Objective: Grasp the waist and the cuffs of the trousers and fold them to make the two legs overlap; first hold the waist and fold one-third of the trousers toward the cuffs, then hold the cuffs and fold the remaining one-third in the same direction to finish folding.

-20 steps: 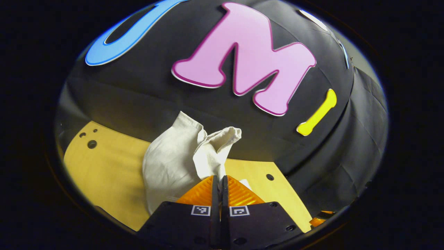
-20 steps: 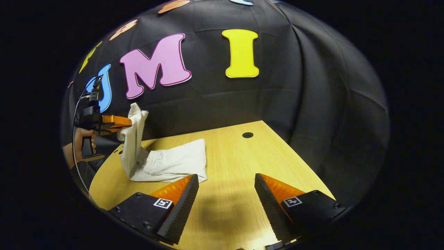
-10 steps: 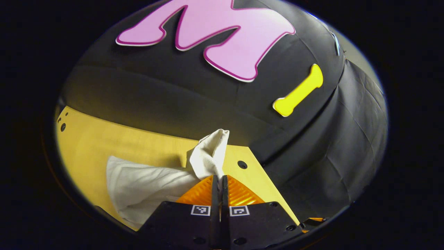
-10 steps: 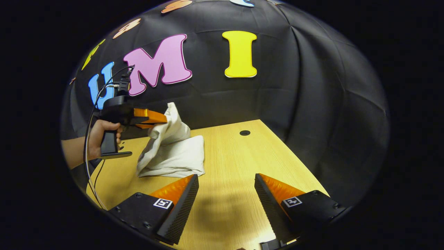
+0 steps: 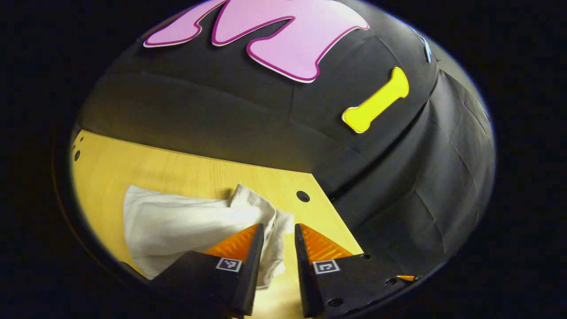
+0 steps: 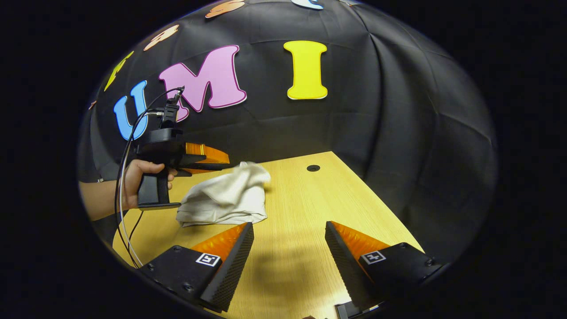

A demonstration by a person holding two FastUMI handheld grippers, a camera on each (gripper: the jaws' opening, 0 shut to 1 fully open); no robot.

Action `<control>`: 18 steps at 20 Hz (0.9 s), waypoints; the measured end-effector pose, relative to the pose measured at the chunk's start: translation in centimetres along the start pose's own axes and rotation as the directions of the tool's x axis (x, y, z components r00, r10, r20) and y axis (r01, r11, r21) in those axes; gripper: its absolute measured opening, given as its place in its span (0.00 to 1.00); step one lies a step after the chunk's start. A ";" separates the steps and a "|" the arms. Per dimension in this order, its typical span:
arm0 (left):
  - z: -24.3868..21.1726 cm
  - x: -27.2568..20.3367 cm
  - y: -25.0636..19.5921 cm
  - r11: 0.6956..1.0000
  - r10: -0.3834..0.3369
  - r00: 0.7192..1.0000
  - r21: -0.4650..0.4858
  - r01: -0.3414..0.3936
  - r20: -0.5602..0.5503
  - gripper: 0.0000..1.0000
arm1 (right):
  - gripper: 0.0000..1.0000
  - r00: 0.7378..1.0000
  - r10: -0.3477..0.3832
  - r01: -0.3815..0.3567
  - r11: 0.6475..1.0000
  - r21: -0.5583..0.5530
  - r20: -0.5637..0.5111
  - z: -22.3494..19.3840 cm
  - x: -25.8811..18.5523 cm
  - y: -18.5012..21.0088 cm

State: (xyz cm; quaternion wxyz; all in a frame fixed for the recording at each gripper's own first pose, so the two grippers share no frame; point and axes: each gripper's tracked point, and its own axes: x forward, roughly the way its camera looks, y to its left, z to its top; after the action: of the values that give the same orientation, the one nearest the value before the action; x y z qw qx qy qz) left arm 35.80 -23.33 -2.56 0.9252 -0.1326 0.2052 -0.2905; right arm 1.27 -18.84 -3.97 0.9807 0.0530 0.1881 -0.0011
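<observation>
The white trousers (image 5: 177, 226) lie in a folded, rumpled bundle on the wooden table (image 5: 177, 168). My left gripper (image 5: 277, 230) is open just above their near end, and a loose flap of cloth hangs in the gap without being pinched. In the right gripper view the trousers (image 6: 226, 199) rest left of centre on the table, with the left gripper (image 6: 226, 161) hovering over their far top edge, held by a hand (image 6: 141, 177). My right gripper (image 6: 288, 226) is open and holds nothing, low over the bare table (image 6: 310, 199) to the right of the bundle.
A round cable hole (image 6: 313, 168) sits in the table near the back wall; the same hole (image 5: 303, 196) lies just beyond the cloth. Cables (image 6: 126, 146) trail from the left gripper. The black cloth wall closes the back and right side.
The left gripper carried the raised end of the trousers over and down onto the bundle, then opened and let it go. The right gripper stayed where it was.
</observation>
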 end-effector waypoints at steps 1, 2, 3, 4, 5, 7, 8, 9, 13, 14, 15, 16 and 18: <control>-0.1 -1.0 0.0 1.000 0.006 1.000 0.022 -0.006 0.006 0.56 | 0.99 1.000 0.001 -0.001 1.000 -0.001 0.006 0.2 -0.6 0.2; 0.1 -2.3 0.2 0.999 0.018 1.000 0.043 -0.018 0.018 0.53 | 0.99 1.000 0.002 -0.002 1.000 -0.005 0.013 0.5 -1.3 0.5; 0.3 -4.3 0.4 0.997 0.035 0.999 0.066 -0.037 0.038 0.71 | 0.99 1.000 0.000 0.000 1.000 -0.012 0.018 0.7 -1.9 0.6; 0.6 -6.5 0.8 0.994 0.052 0.997 0.093 -0.058 0.061 0.89 | 0.99 1.000 -0.002 0.003 1.000 -0.021 0.022 0.9 -2.5 0.9; 0.8 -9.0 1.2 0.990 0.070 0.994 0.118 -0.080 0.088 0.95 | 0.99 1.000 -0.003 0.003 1.000 -0.028 0.028 1.2 -3.3 1.3; 1.3 -13.6 1.6 0.981 0.086 0.987 0.160 -0.108 0.139 0.98 | 0.99 0.999 0.003 -0.001 0.999 -0.033 0.049 2.0 -4.9 2.2; 1.5 -16.3 1.9 0.975 0.097 0.982 0.184 -0.127 0.164 0.97 | 0.99 0.998 0.005 -0.003 0.999 -0.034 0.061 2.5 -5.6 2.8; 1.5 -18.8 2.3 0.969 0.109 0.976 0.199 -0.146 0.187 0.97 | 0.99 0.997 0.006 -0.004 0.999 -0.033 0.074 3.0 -6.5 3.3; 1.0 -29.1 4.6 0.957 0.165 0.946 0.187 -0.222 0.277 0.97 | 0.99 0.995 0.025 -0.025 1.000 -0.002 0.098 3.6 -10.0 5.9; 0.4 -31.3 5.3 0.954 0.192 0.933 0.166 -0.250 0.303 0.97 | 0.99 0.995 0.026 -0.027 1.000 0.006 0.099 3.5 -11.1 6.4; -0.8 -33.4 5.3 0.956 0.214 0.923 0.126 -0.266 0.320 0.97 | 0.98 0.994 0.018 -0.019 1.000 0.011 0.105 3.4 -12.1 6.7; -2.2 -35.2 5.1 0.959 0.221 0.916 0.098 -0.267 0.334 0.97 | 0.98 0.994 0.012 -0.014 1.000 0.013 0.111 3.4 -13.0 7.1; -4.4 -38.5 5.8 0.949 0.265 0.892 0.067 -0.309 0.366 0.97 | 0.99 0.992 -0.006 0.004 1.000 0.023 0.125 3.4 -14.7 7.8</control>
State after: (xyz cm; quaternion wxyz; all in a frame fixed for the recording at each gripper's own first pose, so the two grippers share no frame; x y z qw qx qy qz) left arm 7.79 3.49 3.09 0.9859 -0.0935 0.0349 -0.1342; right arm -10.93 -11.73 5.40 0.9899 0.0634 0.1265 -0.0091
